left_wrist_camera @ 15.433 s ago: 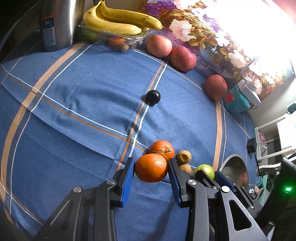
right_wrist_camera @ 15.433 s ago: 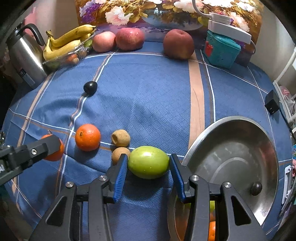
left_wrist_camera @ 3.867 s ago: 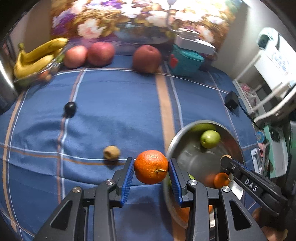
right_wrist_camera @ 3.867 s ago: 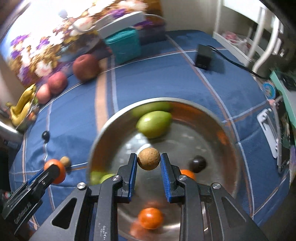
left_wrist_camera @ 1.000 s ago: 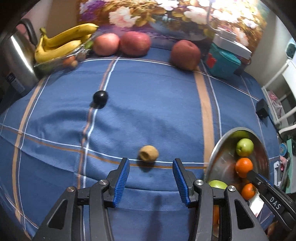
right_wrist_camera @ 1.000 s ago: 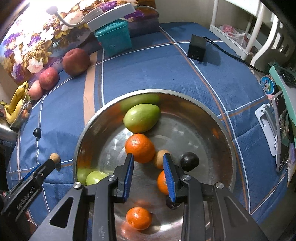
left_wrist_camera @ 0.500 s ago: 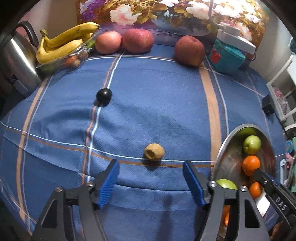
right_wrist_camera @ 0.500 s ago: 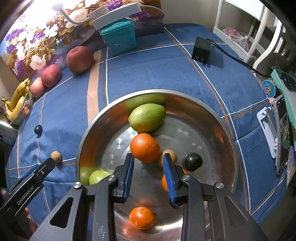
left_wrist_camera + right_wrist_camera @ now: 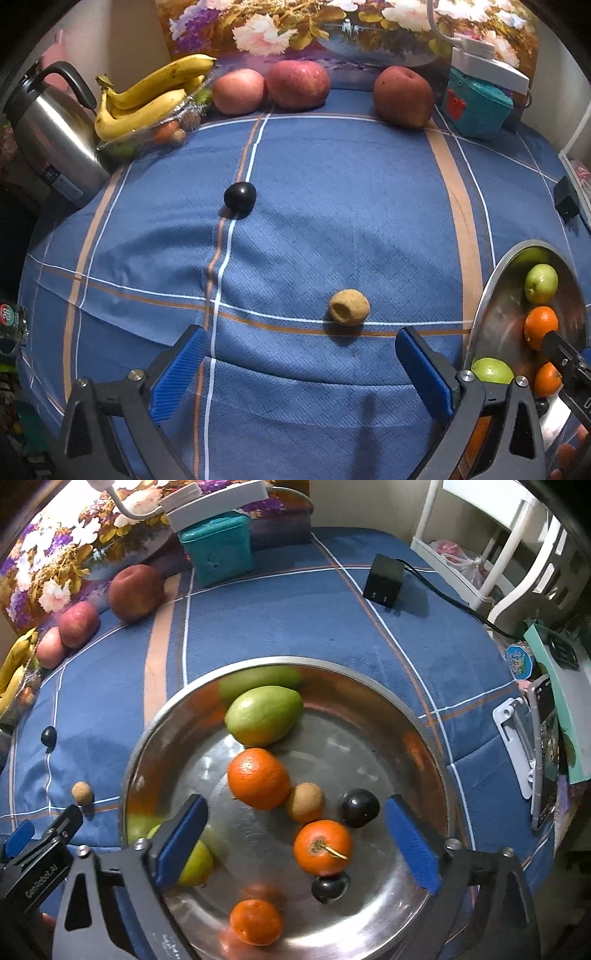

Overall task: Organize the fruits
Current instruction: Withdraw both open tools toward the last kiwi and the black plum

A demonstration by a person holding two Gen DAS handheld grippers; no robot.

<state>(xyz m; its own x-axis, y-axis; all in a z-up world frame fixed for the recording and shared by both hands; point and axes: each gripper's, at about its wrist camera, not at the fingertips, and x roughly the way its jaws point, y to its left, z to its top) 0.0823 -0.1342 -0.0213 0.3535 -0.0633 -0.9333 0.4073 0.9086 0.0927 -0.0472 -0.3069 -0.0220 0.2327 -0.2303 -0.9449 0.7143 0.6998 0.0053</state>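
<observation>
brown kiwi [image 9: 348,307] lay just ahead of our left gripper [image 9: 308,369], jaws wide and empty. right gripper [image 9: 295,840] gaped empty over the bowl [image 9: 424,709]. next we judged: reach forward, straddle the kiwi, close.

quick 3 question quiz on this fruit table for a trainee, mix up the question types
1. True or false: the left tongs are shut on the small brown fruit.
2. How many oranges lie in the metal bowl in the right wrist view? A) one B) three C) five
3. Fill in: the small black fruit on the cloth lies ____ from the left tongs than the brown fruit.

Key:
1. False. Both the left tongs and the right tongs are open and hold nothing.
2. B
3. farther
</observation>
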